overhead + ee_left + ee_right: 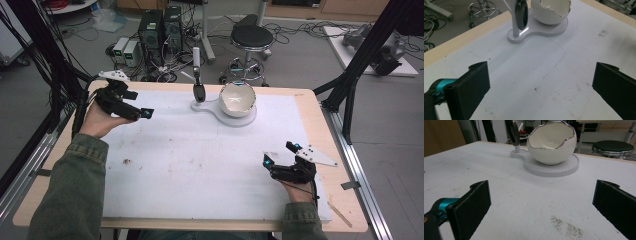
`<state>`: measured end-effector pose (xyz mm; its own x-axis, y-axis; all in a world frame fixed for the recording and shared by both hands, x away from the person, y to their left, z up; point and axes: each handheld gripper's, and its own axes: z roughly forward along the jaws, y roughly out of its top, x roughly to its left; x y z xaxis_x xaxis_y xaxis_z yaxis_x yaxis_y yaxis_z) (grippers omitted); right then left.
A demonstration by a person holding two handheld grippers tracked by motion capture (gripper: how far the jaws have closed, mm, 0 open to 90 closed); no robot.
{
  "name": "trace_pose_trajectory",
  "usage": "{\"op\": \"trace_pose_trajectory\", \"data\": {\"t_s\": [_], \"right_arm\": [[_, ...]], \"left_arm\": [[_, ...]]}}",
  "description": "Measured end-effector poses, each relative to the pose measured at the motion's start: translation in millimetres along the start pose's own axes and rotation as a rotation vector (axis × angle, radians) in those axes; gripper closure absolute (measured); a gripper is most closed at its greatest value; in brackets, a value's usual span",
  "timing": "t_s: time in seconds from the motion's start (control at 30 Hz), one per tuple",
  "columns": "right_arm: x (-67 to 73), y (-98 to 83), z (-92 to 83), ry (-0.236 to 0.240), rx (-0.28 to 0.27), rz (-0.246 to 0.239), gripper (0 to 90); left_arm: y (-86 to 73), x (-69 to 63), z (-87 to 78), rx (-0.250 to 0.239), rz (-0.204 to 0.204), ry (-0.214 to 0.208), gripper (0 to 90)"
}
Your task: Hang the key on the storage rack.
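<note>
A white eggshell-shaped bowl (238, 98) with a jagged silver rim sits on a flat white base (227, 119) at the far middle of the table. A dark spoon-like piece (199, 91) stands upright in a post at the base's left end. In the left gripper view the bowl (554, 11) and dark piece (521, 15) lie ahead. My left gripper (142, 111) hovers open at the table's left, nothing between its jaws. My right gripper (279, 153) rests open near the front right, facing the bowl (552, 143).
A white mat (200, 160) covers the wooden table (320, 110). Small dark specks mark the mat (566, 226). Beyond the far edge stand a black stool (251, 37), computer boxes (160, 27) and cables. Black frame posts (350, 85) rise at the right.
</note>
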<state>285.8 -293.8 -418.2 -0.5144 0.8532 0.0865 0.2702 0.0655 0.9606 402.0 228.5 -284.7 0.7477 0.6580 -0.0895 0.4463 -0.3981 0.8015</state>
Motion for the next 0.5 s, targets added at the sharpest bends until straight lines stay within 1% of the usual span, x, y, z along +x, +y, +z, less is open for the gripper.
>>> {"op": "trace_pose_trajectory", "data": {"t_s": [0.13, 0.2, 0.23, 0.33, 0.5], "right_arm": [[-0.2, 0.0, -0.5, -0.004, -0.001, -0.006, 0.7], [0.2, -0.1, -1.0, -0.003, 0.002, 0.001, 0.6], [-0.5, -0.1, -0.9, -0.006, -0.002, -0.005, 0.7], [-0.8, -0.2, -0.9, -0.007, -0.002, -0.004, 0.7], [0.1, -0.6, -0.2, -0.007, 0.002, -0.010, 0.7]], "left_arm": [[-16.3, 1.1, -3.9, -0.013, -0.019, 0.001, 1.7], [-23.9, 1.7, -6.1, -0.019, -0.026, -0.002, 1.7], [-27.8, 1.8, -6.9, -0.023, -0.033, -0.008, 1.7], [-39.4, 2.6, -8.8, -0.034, -0.055, -0.017, 1.7], [-57.0, 4.6, -12.2, -0.052, -0.075, 0.007, 1.7]]}}
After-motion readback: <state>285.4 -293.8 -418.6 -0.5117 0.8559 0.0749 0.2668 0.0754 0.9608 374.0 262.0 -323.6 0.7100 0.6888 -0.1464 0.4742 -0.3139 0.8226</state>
